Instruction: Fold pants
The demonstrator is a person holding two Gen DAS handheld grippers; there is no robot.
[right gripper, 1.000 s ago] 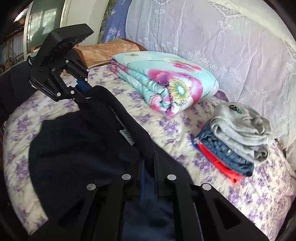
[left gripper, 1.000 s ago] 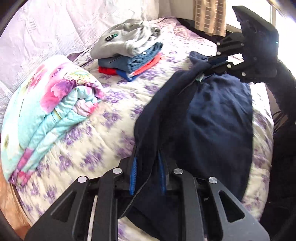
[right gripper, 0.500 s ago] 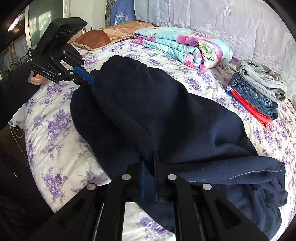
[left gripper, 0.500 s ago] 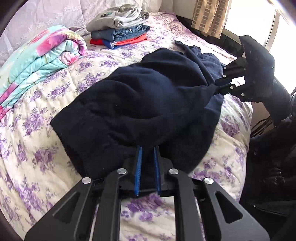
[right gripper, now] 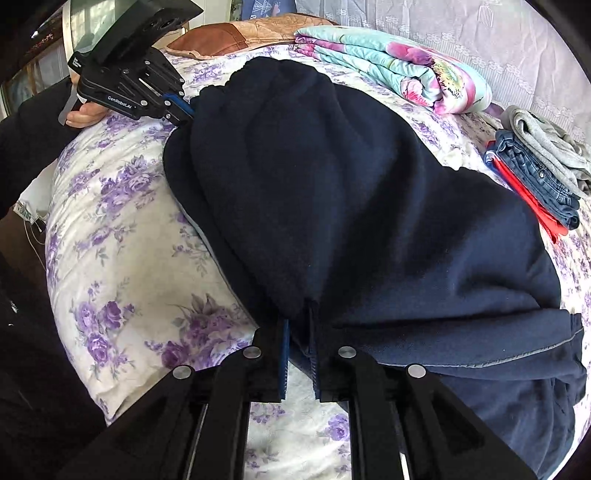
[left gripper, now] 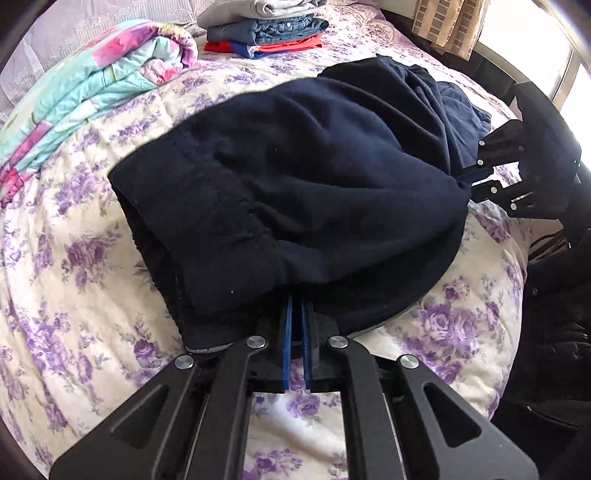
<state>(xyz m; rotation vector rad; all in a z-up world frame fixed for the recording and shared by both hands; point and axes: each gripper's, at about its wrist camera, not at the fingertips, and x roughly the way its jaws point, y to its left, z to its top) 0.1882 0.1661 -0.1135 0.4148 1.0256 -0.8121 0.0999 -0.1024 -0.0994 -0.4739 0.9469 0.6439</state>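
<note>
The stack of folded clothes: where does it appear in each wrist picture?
Left wrist: stack of folded clothes at the top centre, beyond the dark pants.
Right wrist: at the right edge, beside the pants.
Shared landmark: the floral blanket.

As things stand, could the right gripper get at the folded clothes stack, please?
Probably not yet: the right gripper is shut on the navy pants, and their bulk lies between it and the clothes stack across the bed.
</note>
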